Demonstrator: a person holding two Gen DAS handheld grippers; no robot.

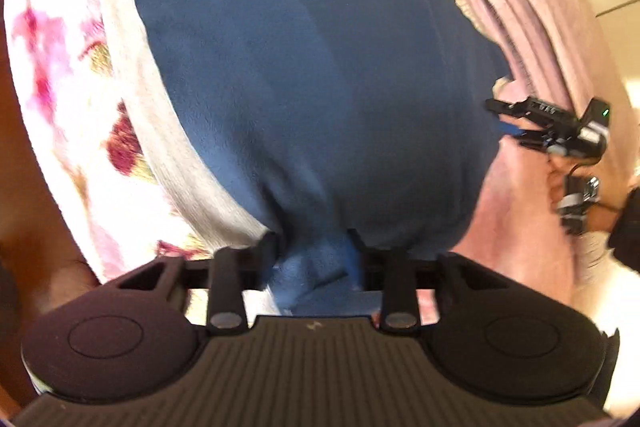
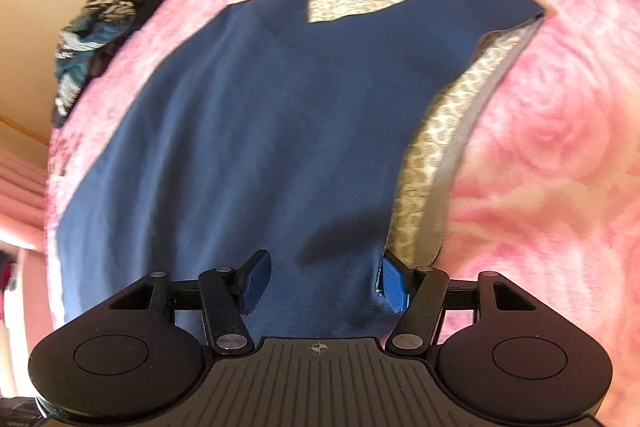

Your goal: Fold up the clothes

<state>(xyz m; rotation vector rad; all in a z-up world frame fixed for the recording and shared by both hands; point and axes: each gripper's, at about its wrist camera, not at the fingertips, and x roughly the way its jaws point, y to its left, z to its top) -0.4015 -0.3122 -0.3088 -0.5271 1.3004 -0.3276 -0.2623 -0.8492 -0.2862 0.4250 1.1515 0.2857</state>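
Left side first. The left gripper has its jaws drawn close, pinching a bunched fold of the dark blue sleeveless fleece top at its near hem. The risk here is a shallow bite: only a small gather of cloth sits between the pads, and a pull with any weight behind it could let the fleece slide out (the fabric looks soft and thick). A second risk is picking up one layer only, so that the front lifts away from the back and the fold goes askew; the left wrist view does not show how many layers are caught.

Right side. The right gripper stands with its jaws wide apart and holds nothing; the hem of the blue top passes between the blue-padded fingers, with the garment's side edge at the right-hand pad. If this side closes late or misses that edge, the hem would rise unevenly and twist.

The garment lies flat on the pink rose-patterned fleece blanket, stretching forward from both sets of jaws, neckline at the far end. A cream patterned lining shows beyond the right jaw, and could be snagged on its own.
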